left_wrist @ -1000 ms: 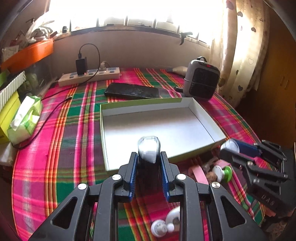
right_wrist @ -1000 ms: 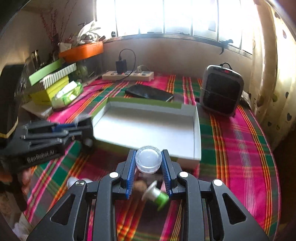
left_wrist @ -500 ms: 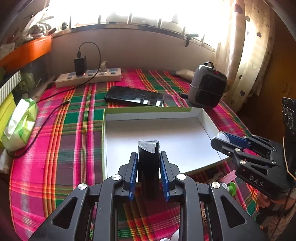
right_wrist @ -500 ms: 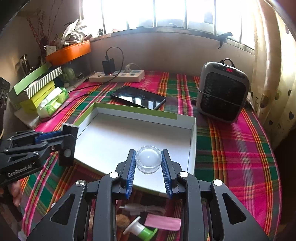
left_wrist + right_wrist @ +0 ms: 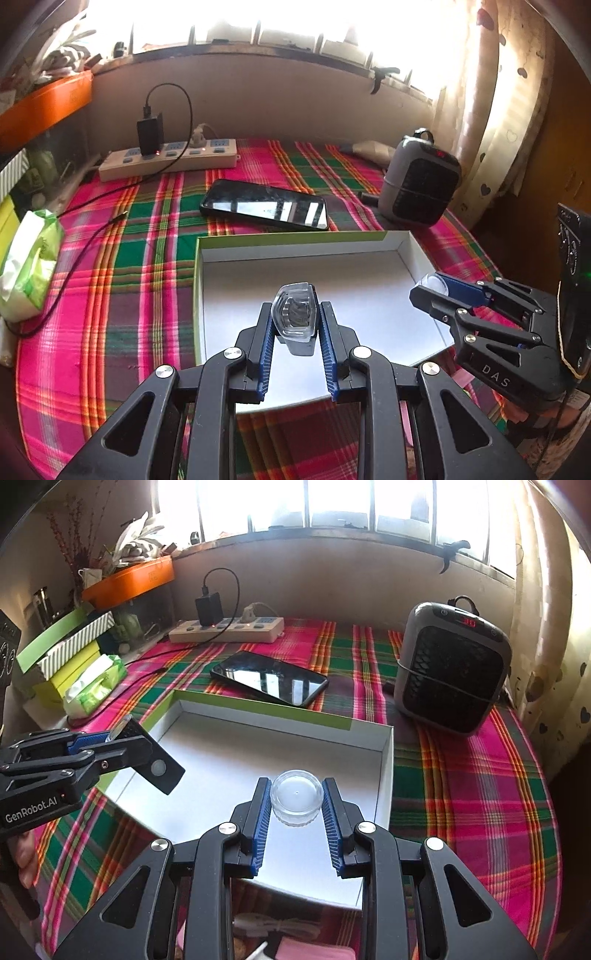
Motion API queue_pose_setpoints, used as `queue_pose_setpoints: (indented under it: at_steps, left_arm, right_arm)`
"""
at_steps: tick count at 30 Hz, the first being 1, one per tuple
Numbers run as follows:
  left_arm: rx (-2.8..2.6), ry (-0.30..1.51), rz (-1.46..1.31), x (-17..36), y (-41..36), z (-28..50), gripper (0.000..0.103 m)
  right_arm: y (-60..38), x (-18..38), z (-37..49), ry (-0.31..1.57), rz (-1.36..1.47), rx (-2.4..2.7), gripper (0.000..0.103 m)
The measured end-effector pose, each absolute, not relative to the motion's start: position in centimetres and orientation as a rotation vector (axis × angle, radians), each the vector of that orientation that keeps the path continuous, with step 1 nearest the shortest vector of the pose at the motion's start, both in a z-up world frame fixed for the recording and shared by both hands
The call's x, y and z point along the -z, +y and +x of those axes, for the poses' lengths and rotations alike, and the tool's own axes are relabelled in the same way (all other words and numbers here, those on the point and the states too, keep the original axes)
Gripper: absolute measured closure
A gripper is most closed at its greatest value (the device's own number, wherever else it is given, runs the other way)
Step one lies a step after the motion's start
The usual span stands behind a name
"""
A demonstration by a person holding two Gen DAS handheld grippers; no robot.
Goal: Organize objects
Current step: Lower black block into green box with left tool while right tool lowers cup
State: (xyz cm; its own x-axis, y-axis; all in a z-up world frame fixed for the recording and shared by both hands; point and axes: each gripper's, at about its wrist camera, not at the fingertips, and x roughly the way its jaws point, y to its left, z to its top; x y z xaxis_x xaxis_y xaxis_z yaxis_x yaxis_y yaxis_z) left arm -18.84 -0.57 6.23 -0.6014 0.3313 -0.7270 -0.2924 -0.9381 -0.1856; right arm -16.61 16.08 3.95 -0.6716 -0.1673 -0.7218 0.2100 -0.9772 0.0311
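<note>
Down at the near edge of the table, under my right gripper [image 5: 296, 812], I can see a few small things lying on the checked cloth [image 5: 461, 797]: a flat pink thing [image 5: 314, 952] and a white thing [image 5: 277, 926]. They are not put away yet.

My right gripper's blue pads are squeezed on a little clear round jar [image 5: 296, 801]. It is held over the near part of the white box [image 5: 207, 716]. My left gripper [image 5: 294, 332] is closed almost all the way on a small dark bottle with a clear cap [image 5: 295, 317]. It also hangs over the near part of the box, a bit to the left of the other one.

The box itself looks bare inside. So I think the job has only just started. Both things in my grippers need to be set down in it, and then the small things near me need picking up too.

Behind the box lies a black phone [image 5: 264, 205]. To the far right stands a small grey heater [image 5: 452, 668]. At the back, by the wall, is a power strip [image 5: 170, 158] with a charger plugged in.
</note>
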Motion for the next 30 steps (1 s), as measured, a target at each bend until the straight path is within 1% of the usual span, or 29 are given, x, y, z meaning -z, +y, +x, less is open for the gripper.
queue_pose_setpoints:
  at_steps: [13,23,30]
  left_arm:
    - [-2.512,-0.025,-1.240,-4.6,0.8,-23.0,0.081]
    - [-2.533,0.002,-1.226,-4.4,2.1,-24.7,0.081]
    - [-2.535,0.029,-1.235,-4.0,2.8,-25.8,0.081]
  right_arm:
    - [16.9,-2.0,-20.3,0.103,1.266,2.690,0.074]
    - [16.9,-0.2,-22.2,0.125,1.333,2.667,0.074]
    - [16.3,0.2,-22.7,0.181,1.328,2.675,0.074]
